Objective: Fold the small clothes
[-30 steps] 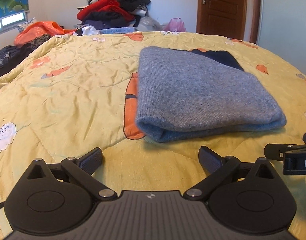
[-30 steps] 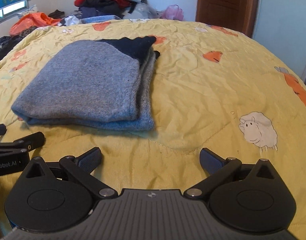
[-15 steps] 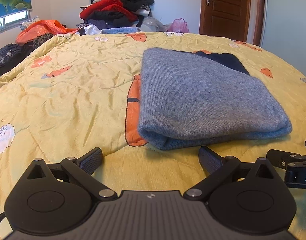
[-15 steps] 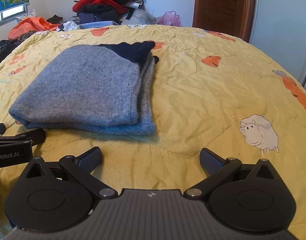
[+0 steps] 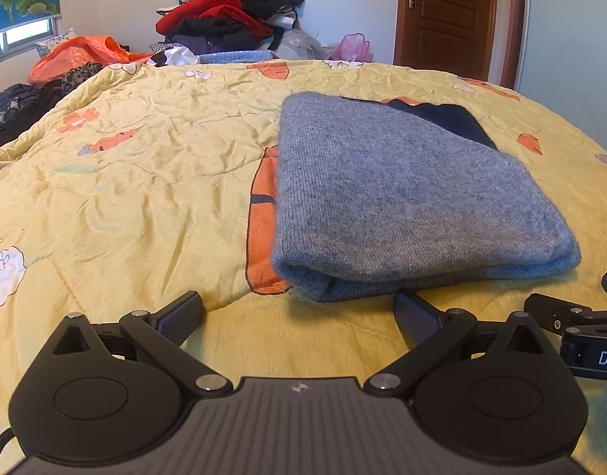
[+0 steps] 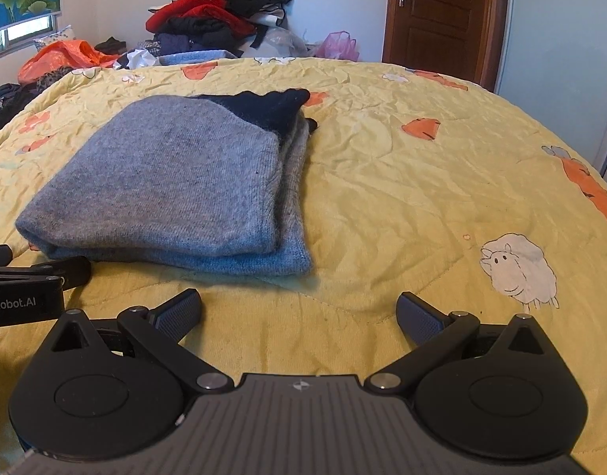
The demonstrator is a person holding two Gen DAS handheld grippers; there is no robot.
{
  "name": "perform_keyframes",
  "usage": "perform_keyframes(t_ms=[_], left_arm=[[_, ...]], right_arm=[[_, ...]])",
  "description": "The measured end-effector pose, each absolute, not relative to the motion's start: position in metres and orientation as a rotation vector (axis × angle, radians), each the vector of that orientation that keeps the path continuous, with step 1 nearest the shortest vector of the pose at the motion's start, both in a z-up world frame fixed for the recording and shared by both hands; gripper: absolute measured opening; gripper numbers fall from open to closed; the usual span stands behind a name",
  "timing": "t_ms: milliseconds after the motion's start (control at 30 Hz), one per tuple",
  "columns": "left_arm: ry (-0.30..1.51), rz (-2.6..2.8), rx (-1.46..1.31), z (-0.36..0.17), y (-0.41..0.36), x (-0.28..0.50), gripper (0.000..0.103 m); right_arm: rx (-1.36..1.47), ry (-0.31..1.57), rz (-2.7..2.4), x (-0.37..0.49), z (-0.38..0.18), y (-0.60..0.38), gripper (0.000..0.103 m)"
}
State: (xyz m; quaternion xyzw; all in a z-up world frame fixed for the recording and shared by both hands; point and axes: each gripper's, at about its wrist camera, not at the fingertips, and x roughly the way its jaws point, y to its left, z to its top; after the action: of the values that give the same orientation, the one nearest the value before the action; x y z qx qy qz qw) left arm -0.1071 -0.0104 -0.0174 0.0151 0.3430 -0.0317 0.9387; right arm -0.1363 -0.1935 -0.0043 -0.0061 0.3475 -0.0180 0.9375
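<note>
A grey-blue knitted garment (image 5: pixel 402 198) with a dark navy part at its far end lies folded flat on the yellow quilt (image 5: pixel 145 182). It also shows in the right wrist view (image 6: pixel 176 186), left of centre. My left gripper (image 5: pixel 299 310) is open and empty, just short of the garment's near folded edge. My right gripper (image 6: pixel 299 310) is open and empty, near the garment's near right corner, over bare quilt. Each gripper shows at the edge of the other's view.
A heap of red, black and blue clothes (image 5: pixel 228 19) is piled beyond the bed's far edge. Orange and dark clothes (image 5: pixel 77 55) lie at the far left. A brown door (image 5: pixel 446 16) is at the back right. The quilt (image 6: pixel 442 198) extends right of the garment.
Both grippers have tilted up a little and the garment sits slightly lower in both views. The garment itself has not moved. Both grippers stay open.
</note>
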Motion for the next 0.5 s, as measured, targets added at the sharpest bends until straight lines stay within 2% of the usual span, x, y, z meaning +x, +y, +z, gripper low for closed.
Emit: perform_keyframes(t_ms=[500], left_arm=[[0.697,-0.062,0.031,-0.0176,-0.0103,-0.1072,0.103]], right_arm=[[-0.013,0.708,-0.037,-0.1367,-0.0046,-0.1932,0.103]])
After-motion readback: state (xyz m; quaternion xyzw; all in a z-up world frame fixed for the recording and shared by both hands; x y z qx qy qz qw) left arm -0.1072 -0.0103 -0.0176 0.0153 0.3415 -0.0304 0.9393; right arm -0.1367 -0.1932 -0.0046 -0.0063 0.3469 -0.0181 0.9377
